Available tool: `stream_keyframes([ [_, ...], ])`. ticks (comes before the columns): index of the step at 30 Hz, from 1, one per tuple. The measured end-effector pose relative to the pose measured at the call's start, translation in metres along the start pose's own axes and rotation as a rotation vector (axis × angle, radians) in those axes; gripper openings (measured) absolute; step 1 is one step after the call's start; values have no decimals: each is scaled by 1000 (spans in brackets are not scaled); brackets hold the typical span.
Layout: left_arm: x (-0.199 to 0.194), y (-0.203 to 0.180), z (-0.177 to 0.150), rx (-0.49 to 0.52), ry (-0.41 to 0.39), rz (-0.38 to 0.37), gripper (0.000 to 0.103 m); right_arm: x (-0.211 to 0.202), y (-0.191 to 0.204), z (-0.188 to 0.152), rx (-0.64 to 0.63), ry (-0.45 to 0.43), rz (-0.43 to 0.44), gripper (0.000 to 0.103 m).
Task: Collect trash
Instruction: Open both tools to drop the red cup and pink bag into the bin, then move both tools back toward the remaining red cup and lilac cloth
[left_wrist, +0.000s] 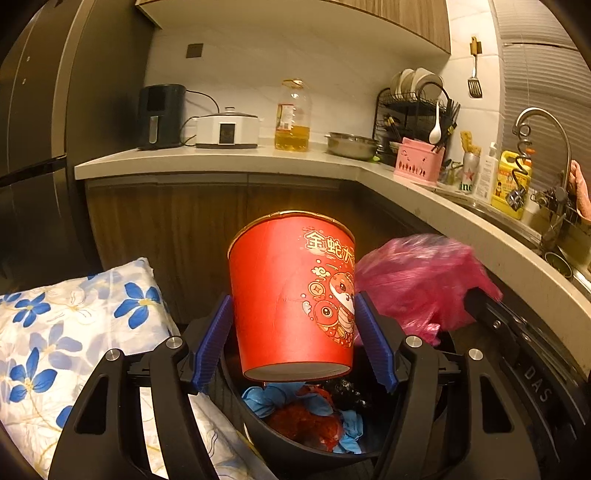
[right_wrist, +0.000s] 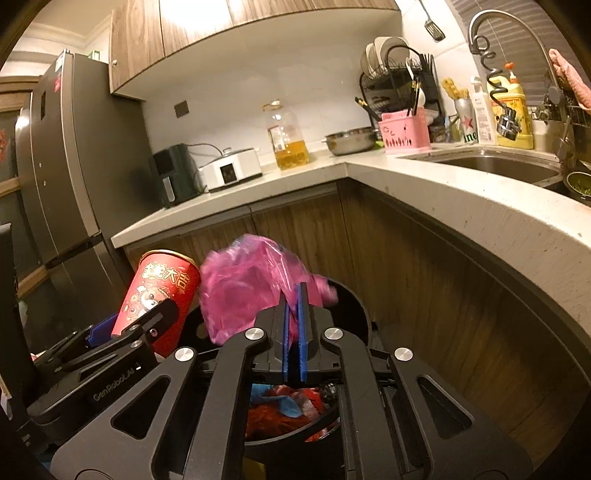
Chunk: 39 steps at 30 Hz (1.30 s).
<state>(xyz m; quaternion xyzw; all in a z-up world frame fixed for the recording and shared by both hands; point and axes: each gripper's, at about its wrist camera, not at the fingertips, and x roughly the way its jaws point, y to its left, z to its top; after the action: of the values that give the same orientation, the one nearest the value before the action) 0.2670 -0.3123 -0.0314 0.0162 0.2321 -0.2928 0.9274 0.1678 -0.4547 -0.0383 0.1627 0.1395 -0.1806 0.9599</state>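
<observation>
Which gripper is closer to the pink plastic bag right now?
Right. The right gripper is shut on the pink plastic bag, holding it above the black bin. The left gripper sits beside the bag, clamped on the red paper cup.

The left gripper is angling slightly downward, its blue pads spread wide and pressing against both sides of what it is carrying. The right gripper, just beside it, is also tilting down, its pads nearly together, pinching something thin.
</observation>
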Motion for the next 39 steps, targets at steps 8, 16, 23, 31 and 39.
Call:
stream_keyframes([
  [8, 5, 3, -5, 16, 18, -13, 78, 5, -8, -4, 19, 24, -2, 43],
  [16, -8, 23, -12, -35, 15, 51, 90, -4, -10, -8, 12, 15, -29, 63],
  [23, -39, 44, -22, -84, 5, 130, 96, -24, -4, -8, 13, -7, -27, 72],
  [31, -88, 74, -41, -140, -17, 252, 97, -55, 26, -24, -31, -23, -5, 74],
  [39, -130, 112, -60, -174, -8, 386, 97, -74, 65, -43, -42, -1, 64, 77],
])
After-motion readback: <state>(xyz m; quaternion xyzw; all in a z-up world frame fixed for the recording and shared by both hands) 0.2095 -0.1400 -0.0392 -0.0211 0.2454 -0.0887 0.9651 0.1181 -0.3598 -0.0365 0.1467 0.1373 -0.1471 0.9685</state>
